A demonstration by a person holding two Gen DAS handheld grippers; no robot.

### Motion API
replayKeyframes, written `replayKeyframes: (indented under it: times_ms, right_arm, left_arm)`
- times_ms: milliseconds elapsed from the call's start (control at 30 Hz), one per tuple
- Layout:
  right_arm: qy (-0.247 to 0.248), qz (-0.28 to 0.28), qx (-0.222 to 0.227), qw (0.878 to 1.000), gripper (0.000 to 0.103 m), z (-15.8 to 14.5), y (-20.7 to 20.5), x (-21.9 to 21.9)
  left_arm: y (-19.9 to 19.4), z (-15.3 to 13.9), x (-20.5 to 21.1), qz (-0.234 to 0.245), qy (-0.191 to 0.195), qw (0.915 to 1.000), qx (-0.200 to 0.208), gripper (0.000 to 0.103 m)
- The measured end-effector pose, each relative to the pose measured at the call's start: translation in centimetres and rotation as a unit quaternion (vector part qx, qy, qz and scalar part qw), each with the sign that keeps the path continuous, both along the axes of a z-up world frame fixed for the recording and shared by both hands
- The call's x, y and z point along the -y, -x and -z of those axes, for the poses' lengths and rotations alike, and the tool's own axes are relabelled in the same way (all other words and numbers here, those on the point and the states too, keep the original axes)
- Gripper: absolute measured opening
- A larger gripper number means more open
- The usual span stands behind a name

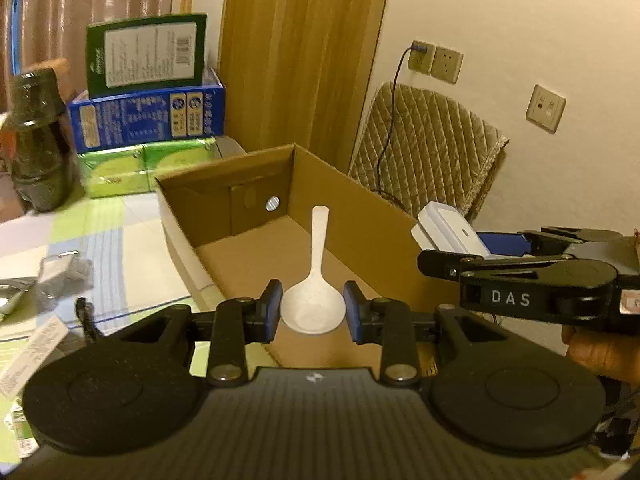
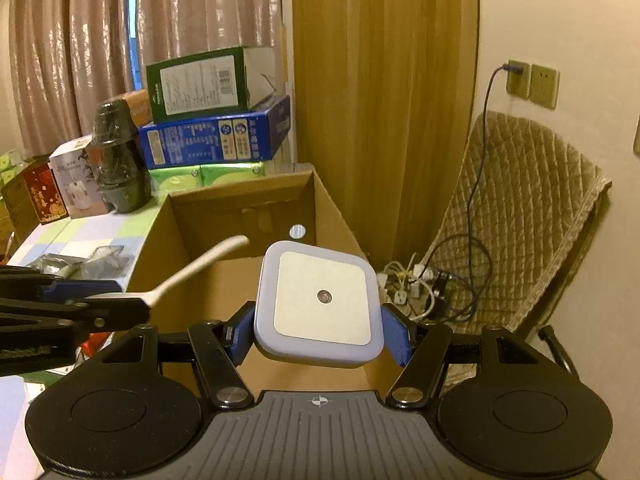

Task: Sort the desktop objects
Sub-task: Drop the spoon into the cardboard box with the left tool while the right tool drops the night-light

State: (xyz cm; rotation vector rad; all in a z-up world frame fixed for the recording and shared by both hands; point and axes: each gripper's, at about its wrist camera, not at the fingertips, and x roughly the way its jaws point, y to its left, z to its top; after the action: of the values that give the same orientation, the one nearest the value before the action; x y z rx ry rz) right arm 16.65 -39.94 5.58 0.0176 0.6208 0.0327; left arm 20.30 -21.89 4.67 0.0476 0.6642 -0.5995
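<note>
My left gripper (image 1: 313, 312) is shut on the bowl of a white rice spoon (image 1: 314, 284) and holds it above the open cardboard box (image 1: 360, 200), handle pointing away. My right gripper (image 2: 318, 334) is shut on a square white night light (image 2: 318, 304) with a small round sensor, held over the box's near right edge (image 2: 344, 216). The night light (image 1: 448, 228) and right gripper (image 1: 472, 258) show at the right of the left wrist view. The spoon (image 2: 200, 264) and left gripper (image 2: 116, 300) show at the left of the right wrist view. The box's visible floor is bare.
Stacked green and blue cartons (image 1: 148, 92) and a dark jar (image 1: 36, 140) stand behind the box on the checkered table (image 1: 100, 240). Foil packets (image 1: 52, 276) lie at the left. A quilted chair (image 2: 532, 216) and tangled cables (image 2: 424, 284) are at the right by the wall.
</note>
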Motion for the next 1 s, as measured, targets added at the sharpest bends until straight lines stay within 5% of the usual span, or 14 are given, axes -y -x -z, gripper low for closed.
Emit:
replayKeyframes:
  times_ms: [100,333,500,733,1000]
  right_arm:
    - [-0.004,-0.002,-0.006,1.0,0.062,0.5,-0.5,0.1]
    - [-0.028,-0.008,-0.016,0.999,0.062,1.0,-1.0,0.0]
    - [-0.057,-0.003,-0.003,0.998,0.076,0.0,-0.6,0.2]
    - [-0.112,0.014,0.015,0.993,0.079,-2.5,3.1,-0.3]
    - [-0.123,-0.027,0.027,0.992,0.086,-3.9,7.8,-5.7]
  left_arm:
    - [-0.9,0.9,0.6,-0.002,-0.003,1.0,-0.008,0.037]
    - [-0.3,0.1,-1.8,-0.027,0.008,0.9996,0.002,0.038]
    - [0.7,-0.7,-4.4,-0.052,0.007,0.9986,0.007,0.04]
    - [3.5,-1.4,-9.4,-0.099,0.007,0.995,0.004,0.057]
    - [7.1,-1.9,-14.2,-0.136,0.002,0.9906,0.005,0.073]
